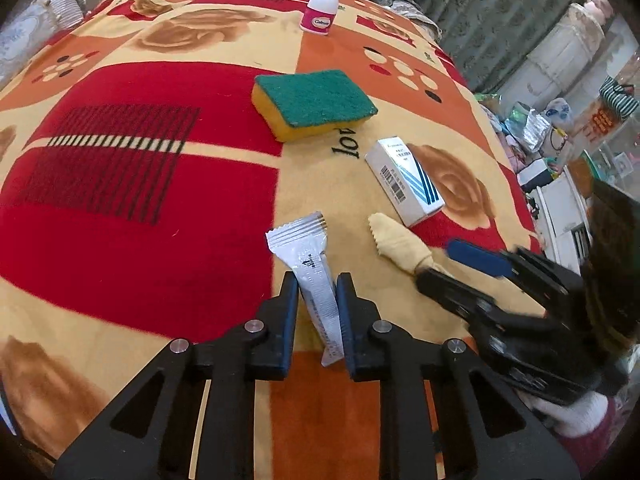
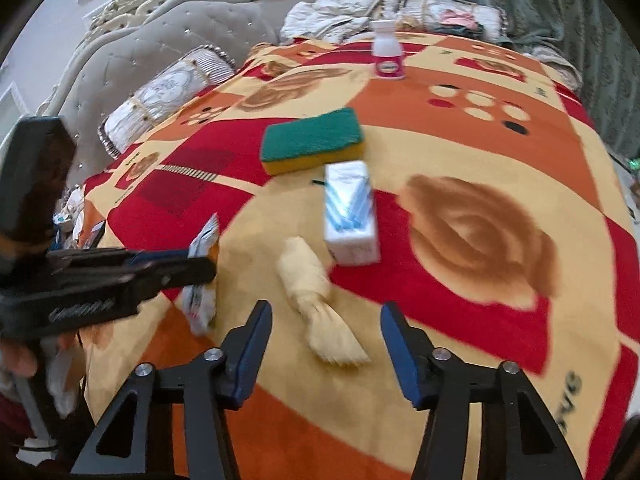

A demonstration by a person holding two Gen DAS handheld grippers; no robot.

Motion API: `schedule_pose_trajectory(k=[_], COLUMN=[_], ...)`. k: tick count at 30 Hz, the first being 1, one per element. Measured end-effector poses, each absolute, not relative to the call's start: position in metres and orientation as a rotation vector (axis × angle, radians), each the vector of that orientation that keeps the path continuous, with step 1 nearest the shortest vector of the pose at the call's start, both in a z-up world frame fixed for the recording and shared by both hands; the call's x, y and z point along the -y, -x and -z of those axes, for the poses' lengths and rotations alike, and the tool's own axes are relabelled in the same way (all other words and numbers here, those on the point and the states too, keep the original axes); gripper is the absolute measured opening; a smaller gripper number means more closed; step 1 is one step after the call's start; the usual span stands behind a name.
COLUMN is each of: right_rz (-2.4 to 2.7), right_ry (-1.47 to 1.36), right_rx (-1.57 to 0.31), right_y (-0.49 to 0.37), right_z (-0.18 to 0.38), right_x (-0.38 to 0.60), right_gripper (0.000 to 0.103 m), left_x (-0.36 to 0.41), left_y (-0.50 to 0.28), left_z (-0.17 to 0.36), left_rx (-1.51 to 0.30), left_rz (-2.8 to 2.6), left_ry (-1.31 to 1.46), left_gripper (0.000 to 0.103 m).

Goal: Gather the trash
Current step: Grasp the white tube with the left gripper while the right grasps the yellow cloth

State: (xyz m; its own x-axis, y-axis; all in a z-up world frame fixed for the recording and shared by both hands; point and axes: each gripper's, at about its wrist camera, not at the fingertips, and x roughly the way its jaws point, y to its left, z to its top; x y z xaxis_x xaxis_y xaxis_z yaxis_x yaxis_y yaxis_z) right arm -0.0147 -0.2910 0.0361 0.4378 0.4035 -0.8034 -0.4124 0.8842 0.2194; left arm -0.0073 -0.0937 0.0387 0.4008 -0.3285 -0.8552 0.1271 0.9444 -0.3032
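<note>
My left gripper (image 1: 318,294) is shut on a silver-white sachet wrapper (image 1: 310,268), held just above the patterned blanket; it also shows in the right wrist view (image 2: 202,276). My right gripper (image 2: 326,336) is open, its jaws on either side of the near end of a yellow twisted wrapper (image 2: 316,296) lying on the blanket. In the left wrist view that wrapper (image 1: 396,246) lies right of the sachet, with the right gripper (image 1: 452,264) at its near end.
A green and yellow sponge (image 1: 314,102), a white and blue box (image 1: 404,180) and a white bottle with a pink label (image 1: 322,6) lie farther back on the blanket (image 1: 120,160). Pillows (image 2: 160,96) and a tufted headboard are at the left.
</note>
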Motion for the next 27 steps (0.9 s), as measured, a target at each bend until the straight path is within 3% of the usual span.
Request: schedule_pose_trajectory(k=[4,10,27], right_rz=[-0.517,-0.485,-0.434], right_ry=[0.097,0.111,-0.002], right_rx=[-1.006,-0.988,-0.924], right_y=[0.005,0.011,0.053], right_z=[-0.024,-0.025,-0.053], right_x=[0.266,0.276,0.330], right_gripper=[0.036,0.022,0.021], left_x=[0.095,0.109,0.138], left_y=[0.012,0.015,0.036], left_z=[-0.034,-0.024,-0.038], left_rx=[-1.134,-1.134,-1.093], left_rz=[0.294,0.289,0.326], left_ry=[0.205,0.181,0.110], left_gripper=[0.017,0.018,0.014])
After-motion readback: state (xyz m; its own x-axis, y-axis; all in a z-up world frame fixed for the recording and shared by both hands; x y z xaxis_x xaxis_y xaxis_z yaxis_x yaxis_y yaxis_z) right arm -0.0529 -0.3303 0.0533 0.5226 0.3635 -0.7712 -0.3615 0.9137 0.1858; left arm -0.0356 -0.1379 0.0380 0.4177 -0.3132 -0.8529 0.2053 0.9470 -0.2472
